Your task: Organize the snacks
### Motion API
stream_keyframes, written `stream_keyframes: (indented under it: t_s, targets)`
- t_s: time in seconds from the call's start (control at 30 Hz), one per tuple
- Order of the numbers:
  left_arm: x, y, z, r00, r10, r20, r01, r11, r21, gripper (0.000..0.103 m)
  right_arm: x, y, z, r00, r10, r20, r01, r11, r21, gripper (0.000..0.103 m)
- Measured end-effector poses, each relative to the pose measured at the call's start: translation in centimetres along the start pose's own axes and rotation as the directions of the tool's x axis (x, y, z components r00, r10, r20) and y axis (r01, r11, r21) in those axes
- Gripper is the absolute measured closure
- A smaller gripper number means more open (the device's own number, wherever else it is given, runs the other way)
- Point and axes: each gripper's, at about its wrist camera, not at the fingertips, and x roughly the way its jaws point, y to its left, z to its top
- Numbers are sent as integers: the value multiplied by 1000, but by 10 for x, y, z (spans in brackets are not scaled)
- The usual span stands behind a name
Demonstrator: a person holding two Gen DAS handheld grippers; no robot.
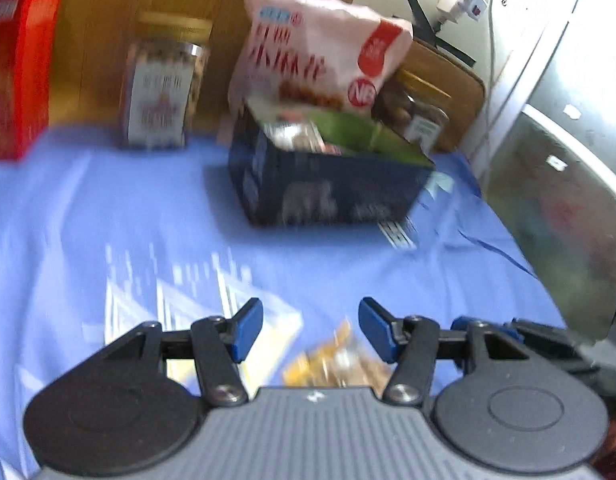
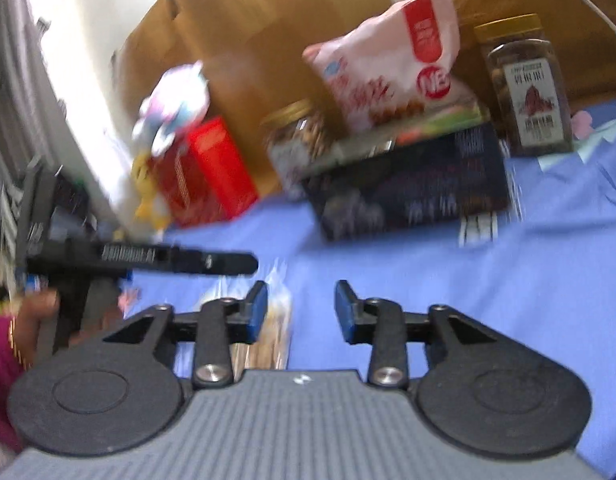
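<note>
Snacks everywhere on the blue cloth (image 1: pixel 108 208) over the table. Pink snack bag (image 1: pixel 319 44) sticking up out of the dark box (image 1: pixel 331 192), leaning, only partly inside. Green packet (image 1: pixel 347 132) tucked in the same box, plus more small packs too blurry to tell. Jar with a gold lid (image 1: pixel 164 84) standing to the left of the box, brown bits inside. Second jar (image 2: pixel 523 84) on the box's other side, dark snacks inside. Red box (image 1: pixel 20 68) standing far off to the left, shut.

Left gripper (image 1: pixel 309 330) low over the cloth, blue pads apart, nothing between them. Orange snack pack (image 1: pixel 335 364) lying just under it, and a clear yellow pack (image 1: pixel 268 340) beside that. Right gripper (image 2: pixel 300 306) also spread apart and empty, with a clear cracker pack (image 2: pixel 272 328) right by its left pad.

Could go wrong: tall pink bag may tip out if bumped, being so top-heavy. Crinkly packs may slip from the pads if pinched at a corner. Squeezing too hard may crush what is inside. Both grippers close together, so maybe a bump between them. Loose cloth may bunch up and drag a pack away.
</note>
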Motion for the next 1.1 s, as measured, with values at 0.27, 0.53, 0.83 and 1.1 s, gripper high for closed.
stream_keyframes:
  t_s: [0.27, 0.53, 0.83, 1.1]
  targets:
    - [-22, -11, -43, 959, -267, -92, 269, 963, 3, 47, -22, 27, -47, 994, 12, -108, -19, 998, -60, 29]
    - [-1, -21, -65, 940, -293, -174, 287, 956, -58, 74, -9, 66, -60, 984, -153, -85, 111, 921, -373, 31]
    - [-22, -20, -56, 934, -345, -91, 341, 938, -62, 80, -15, 67, -45, 989, -146, -27, 126, 920, -372, 50]
    - [-36, -14, -11, 942, -336, 9, 336, 940, -60, 80, -1, 69, -8, 986, -144, 82, 165, 896, -413, 50]
